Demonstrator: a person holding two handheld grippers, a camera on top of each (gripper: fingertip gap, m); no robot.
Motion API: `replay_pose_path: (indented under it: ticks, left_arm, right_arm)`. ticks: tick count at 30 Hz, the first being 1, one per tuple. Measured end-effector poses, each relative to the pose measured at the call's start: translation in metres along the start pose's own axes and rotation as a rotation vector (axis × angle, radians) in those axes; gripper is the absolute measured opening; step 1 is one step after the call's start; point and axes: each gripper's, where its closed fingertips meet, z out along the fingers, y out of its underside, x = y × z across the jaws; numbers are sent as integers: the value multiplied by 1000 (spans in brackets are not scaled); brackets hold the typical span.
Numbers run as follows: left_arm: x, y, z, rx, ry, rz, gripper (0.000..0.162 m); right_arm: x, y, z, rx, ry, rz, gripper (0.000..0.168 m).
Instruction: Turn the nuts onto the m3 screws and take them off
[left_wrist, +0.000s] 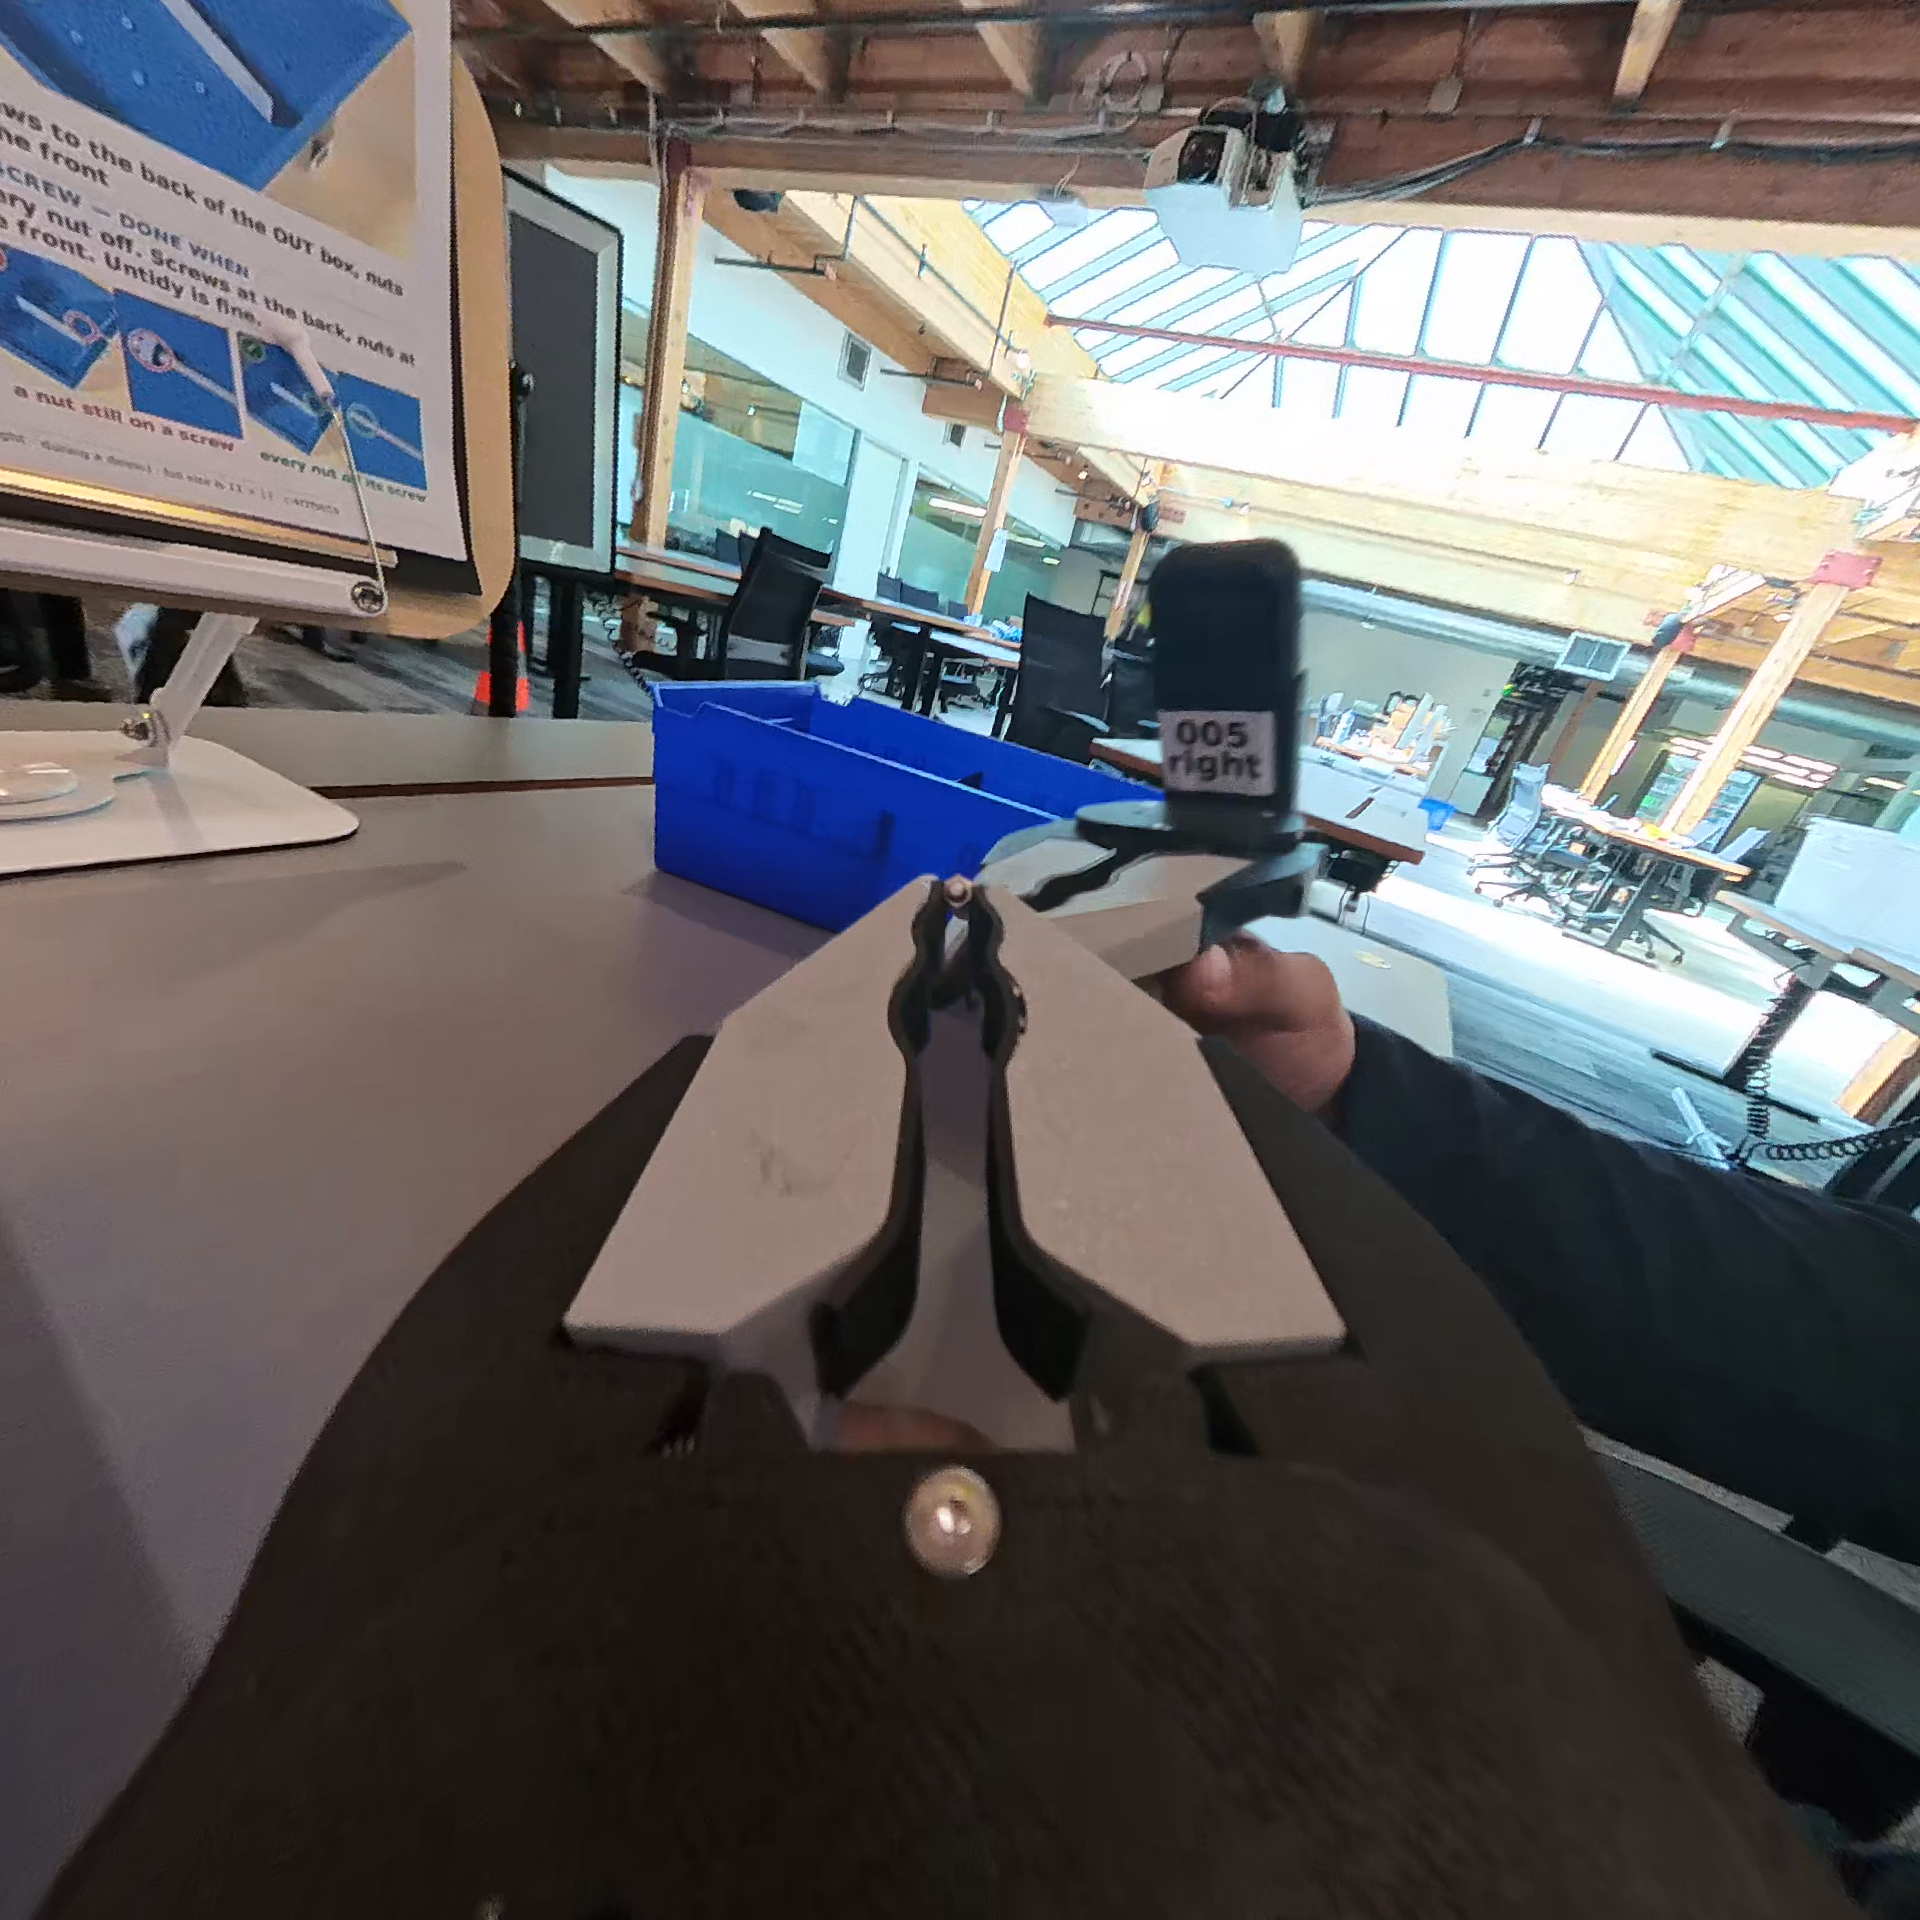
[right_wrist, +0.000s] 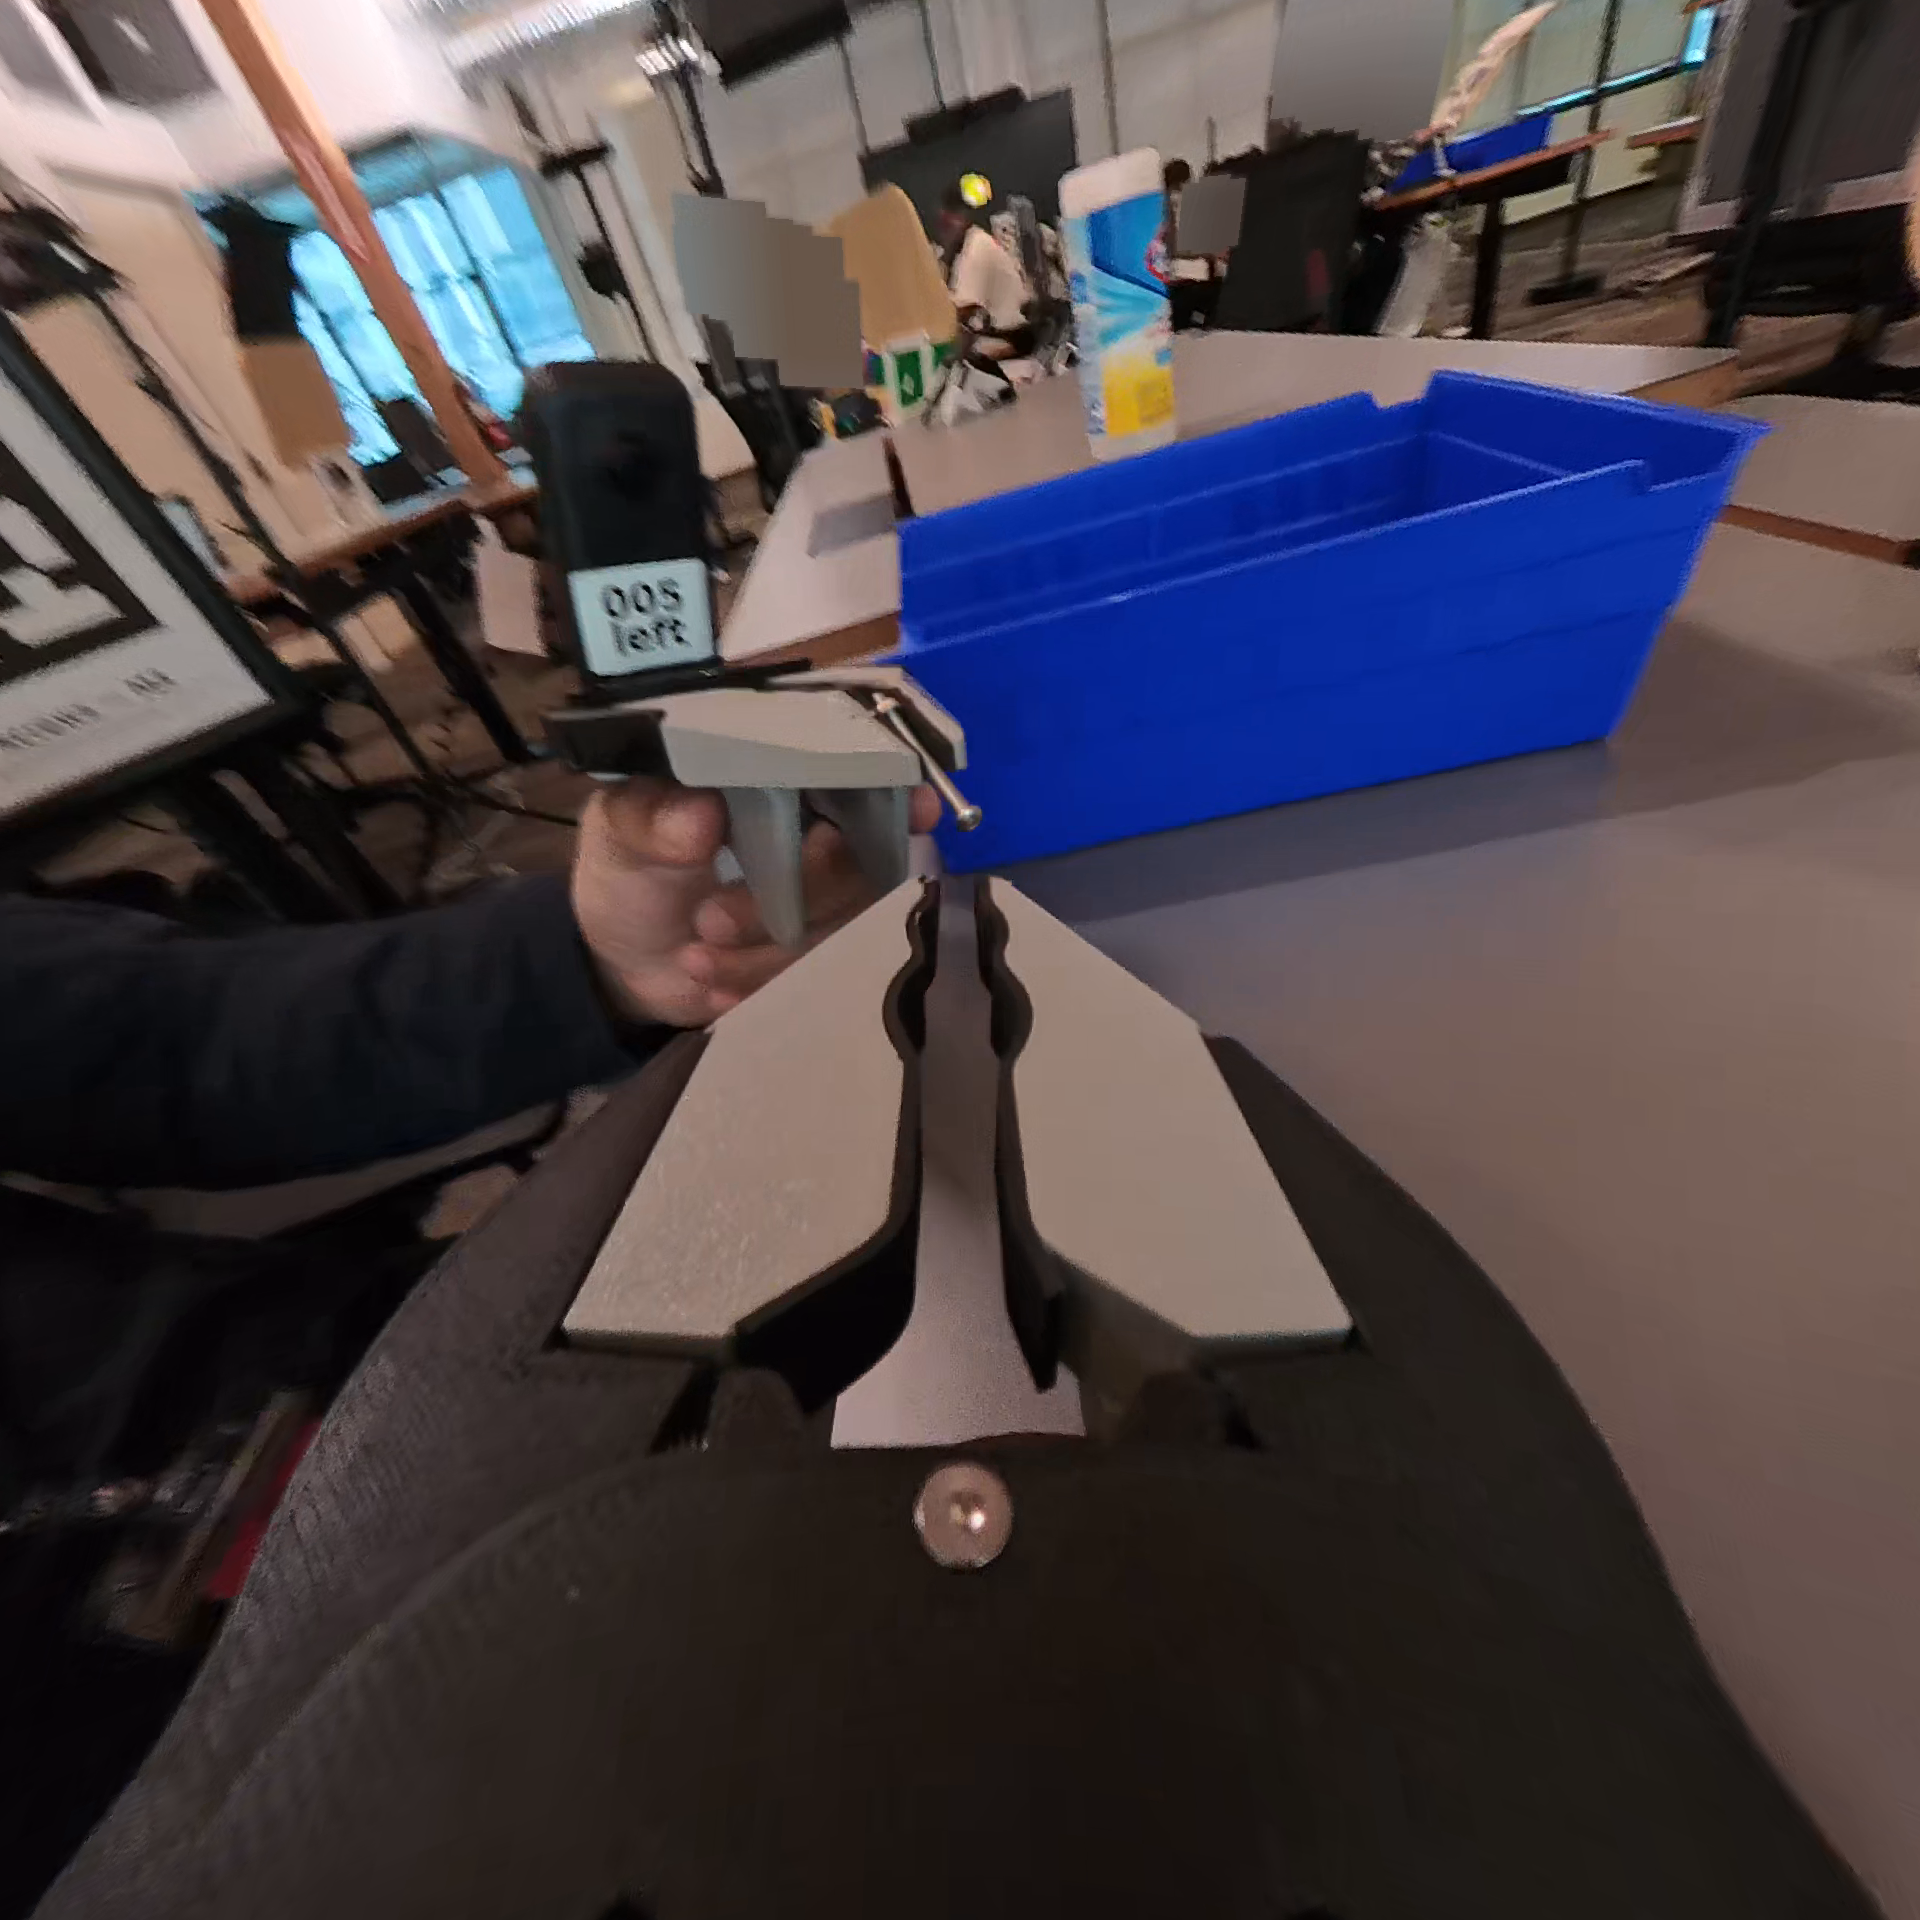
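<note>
- We see the left gripper (left_wrist: 957, 902) clamped on an m3 screw (right_wrist: 928, 766), its end jutting past the tips.
- Right gripper (right_wrist: 957, 891) slightly parted, holding nothing, just beside the screw.
- Blue bin (right_wrist: 1299, 644) behind both.

Blue bin (right_wrist: 1299, 665) on grey table (right_wrist: 1558, 987); wipes canister (right_wrist: 1127, 301) behind.

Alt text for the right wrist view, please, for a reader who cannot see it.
The left gripper, held in a person's hand, clamps a thin metal screw that sticks out past its fingers. Nearer the camera, the right gripper is slightly open and empty. Behind them a blue bin sits on the grey table.
</note>
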Motion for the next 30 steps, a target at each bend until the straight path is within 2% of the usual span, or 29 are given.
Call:
replay_pose_path:
  ticks: [6,10,14,18,21,30]
  left_arm:
    - [-9,22,7,-124,-73,54,2]
    - [-10,22,6,-123,-55,2,2]
    - [-11,24,6,-132,-34,-58,2]
    - [-5,27,8,-155,-13,-37,2]
    - [-2,29,8,-164,6,-34,2]
    - [8,19,8,-104,45,-21,2]
  right_arm:
    - [20,7,-13,-90,257,-317,11]
    - [18,15,-9,-141,289,-431,17]
    - [17,11,-10,-118,284,-413,20]
    - [14,5,-12,-81,271,-407,19]
    - [10,6,-11,-81,239,-402,5]
    - [-4,7,-5,-57,117,-298,1]
